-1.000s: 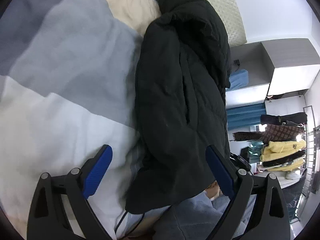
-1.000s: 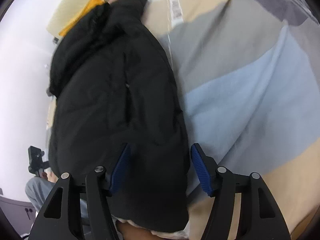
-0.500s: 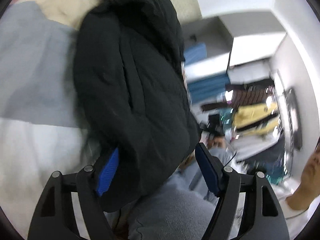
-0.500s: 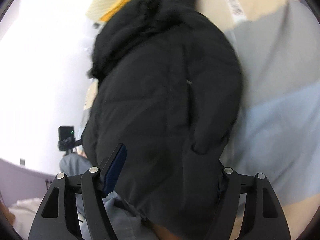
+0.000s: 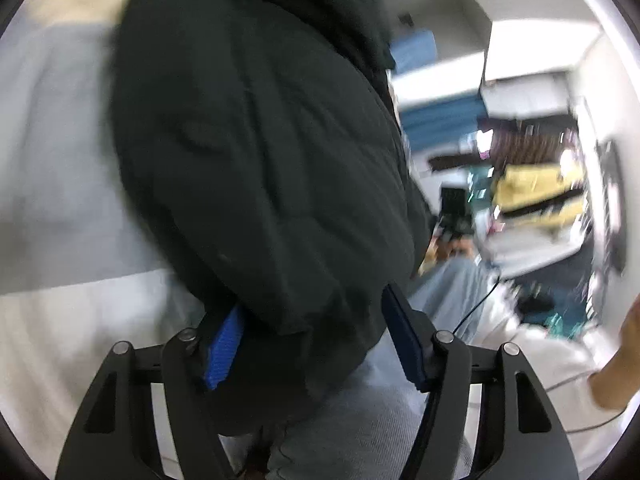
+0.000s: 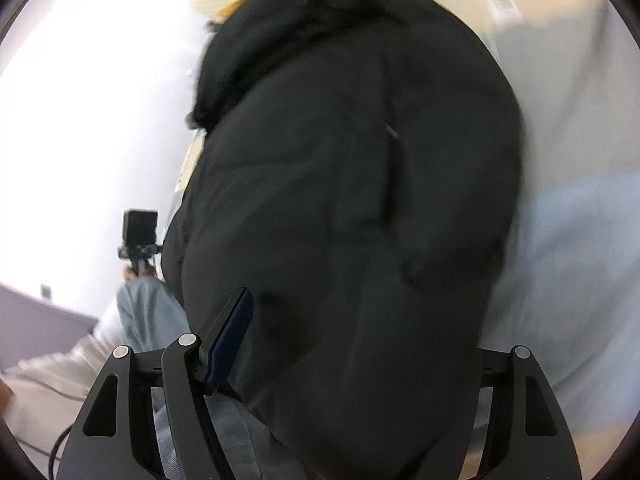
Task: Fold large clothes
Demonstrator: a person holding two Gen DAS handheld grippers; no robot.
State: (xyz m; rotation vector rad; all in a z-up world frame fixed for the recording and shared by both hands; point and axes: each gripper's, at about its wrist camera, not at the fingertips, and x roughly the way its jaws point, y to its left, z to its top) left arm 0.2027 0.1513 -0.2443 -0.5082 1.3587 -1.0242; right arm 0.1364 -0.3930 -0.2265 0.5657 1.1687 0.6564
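Observation:
A black padded jacket [image 5: 264, 152] lies lengthwise on the bed, its hem nearest me; it also fills the right wrist view [image 6: 360, 208]. My left gripper [image 5: 316, 340] is open, its blue pads either side of the jacket's hem, fabric bulging between them. My right gripper [image 6: 356, 344] is open around the hem too; its left pad [image 6: 230, 338] shows, the right pad is hidden under the fabric. Both views are blurred.
The bed cover [image 5: 52, 168] has grey, white and beige blocks. The person's jeans-clad legs [image 5: 360, 420] are below the hem. A clothes rack with yellow and dark garments [image 5: 540, 192] stands right. A small camera on a stand [image 6: 140, 236] sits by the wall.
Both grippers have moved forward onto the jacket's hem, so the fabric now sits between the open fingers. The left view has swung right toward the room.

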